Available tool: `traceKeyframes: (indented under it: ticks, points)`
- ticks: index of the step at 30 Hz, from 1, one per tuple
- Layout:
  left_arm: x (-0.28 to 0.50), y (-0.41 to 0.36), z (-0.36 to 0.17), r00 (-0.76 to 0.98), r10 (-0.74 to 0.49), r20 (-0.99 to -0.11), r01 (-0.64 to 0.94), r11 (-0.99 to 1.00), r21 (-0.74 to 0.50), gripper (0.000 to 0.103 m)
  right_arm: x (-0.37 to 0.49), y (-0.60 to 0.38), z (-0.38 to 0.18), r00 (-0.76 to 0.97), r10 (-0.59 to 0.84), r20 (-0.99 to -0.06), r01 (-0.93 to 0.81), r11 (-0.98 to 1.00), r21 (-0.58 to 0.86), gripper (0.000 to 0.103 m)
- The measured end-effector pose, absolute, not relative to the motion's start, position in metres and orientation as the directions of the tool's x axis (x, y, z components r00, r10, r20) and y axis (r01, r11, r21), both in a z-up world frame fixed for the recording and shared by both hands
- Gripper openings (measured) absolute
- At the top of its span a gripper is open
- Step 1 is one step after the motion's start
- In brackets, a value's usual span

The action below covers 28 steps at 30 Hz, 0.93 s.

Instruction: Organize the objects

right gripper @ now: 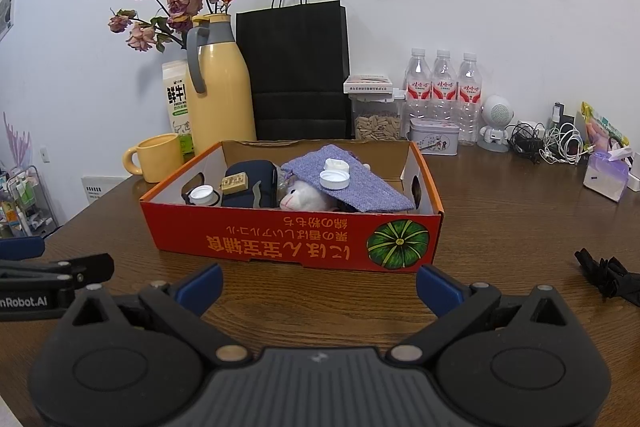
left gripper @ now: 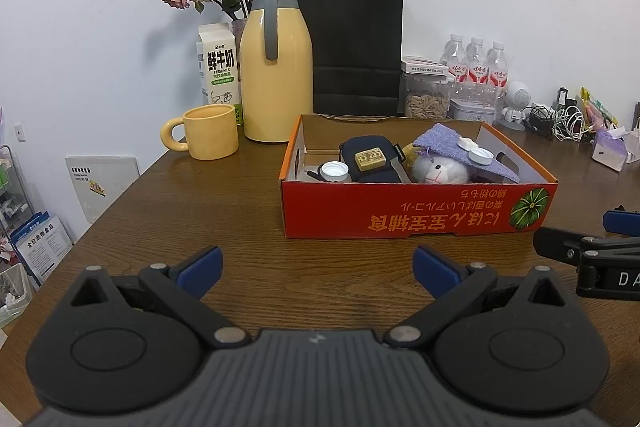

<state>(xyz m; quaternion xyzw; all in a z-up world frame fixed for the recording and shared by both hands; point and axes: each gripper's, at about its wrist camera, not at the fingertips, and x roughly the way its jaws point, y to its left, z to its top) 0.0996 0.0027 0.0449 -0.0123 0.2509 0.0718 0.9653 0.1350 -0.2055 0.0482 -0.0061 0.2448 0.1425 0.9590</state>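
- My left gripper (left gripper: 318, 273) hangs low over the near part of the wooden table (left gripper: 248, 211), its blue fingers spread wide with nothing between them.
- Toward the table's far left corner I see a yellow mug (left gripper: 210, 137), with a milk carton (left gripper: 218, 67) and a tall yellow thermos (left gripper: 276, 67) behind it near the wall.
- The red cardboard box (right gripper: 296, 239) sits mid-table, directly ahead of both grippers and apart from them; from my left gripper it lies slightly to the right.
- Inside the box, left to right: a small white-capped jar (right gripper: 202, 195), a dark blue pouch (right gripper: 250, 187) with a small tan block (right gripper: 235, 183) on top, a white plush toy (right gripper: 306, 199), and a purple woven cloth (right gripper: 360, 187) carrying two white caps (right gripper: 335, 174).
- A black paper bag (right gripper: 298, 67) stands behind the box against the wall.
- My right gripper (right gripper: 319, 285) hovers just short of the box's near wall, fingers wide apart and empty.
- A black crumpled item (right gripper: 608, 275) lies near the table's right edge; I cannot tell what it is.
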Motion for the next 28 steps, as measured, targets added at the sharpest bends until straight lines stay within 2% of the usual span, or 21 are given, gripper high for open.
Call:
traceKeyframes:
  ticks: [28]
  points:
    - [0.0965, -0.0019, 0.0438, 0.870, 0.132, -0.476, -0.140, 0.990, 0.019, 0.103, 0.1337, -0.2068, 0.0466, 0.838, 0.268, -0.475, -0.274, 0.960, 0.059, 0.103]
